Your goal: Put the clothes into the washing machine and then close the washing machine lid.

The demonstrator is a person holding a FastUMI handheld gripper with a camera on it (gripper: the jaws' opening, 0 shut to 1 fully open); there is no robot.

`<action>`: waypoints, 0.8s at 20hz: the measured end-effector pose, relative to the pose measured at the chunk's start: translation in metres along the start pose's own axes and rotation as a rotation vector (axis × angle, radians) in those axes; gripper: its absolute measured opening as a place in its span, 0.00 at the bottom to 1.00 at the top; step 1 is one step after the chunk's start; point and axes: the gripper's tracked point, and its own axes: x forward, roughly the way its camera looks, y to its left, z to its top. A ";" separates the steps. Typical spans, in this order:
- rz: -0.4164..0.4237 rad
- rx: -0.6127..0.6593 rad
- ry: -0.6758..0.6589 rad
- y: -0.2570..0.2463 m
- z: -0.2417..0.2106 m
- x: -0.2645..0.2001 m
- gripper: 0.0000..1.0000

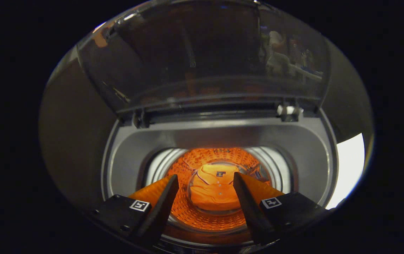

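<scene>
I look down into a top-loading washing machine (219,135) with a grey rim. Its clear lid (205,60) stands raised open beyond the drum, hinged at the back. At the bottom of the drum (202,217) lies a folded orange shirt (214,192) with small buttons and a dark tag. The drum wall glows orange around it. My gripper (205,180) hangs over the drum mouth, open, with nothing between its fingers; the shirt lies well below and between them.
A lid hinge (288,112) sits at the back right of the opening and another (140,118) at the back left. A bright white surface (348,165) shows past the machine's right side. The lid glass carries faint reflections.
</scene>
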 end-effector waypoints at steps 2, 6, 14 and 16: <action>-0.004 -0.003 -0.068 0.000 0.014 -0.015 0.99; 0.010 -0.029 -0.196 0.006 0.052 -0.056 0.99; 0.042 -0.077 -0.444 0.034 0.136 -0.154 0.99; 0.060 -0.072 -0.517 0.042 0.163 -0.177 0.99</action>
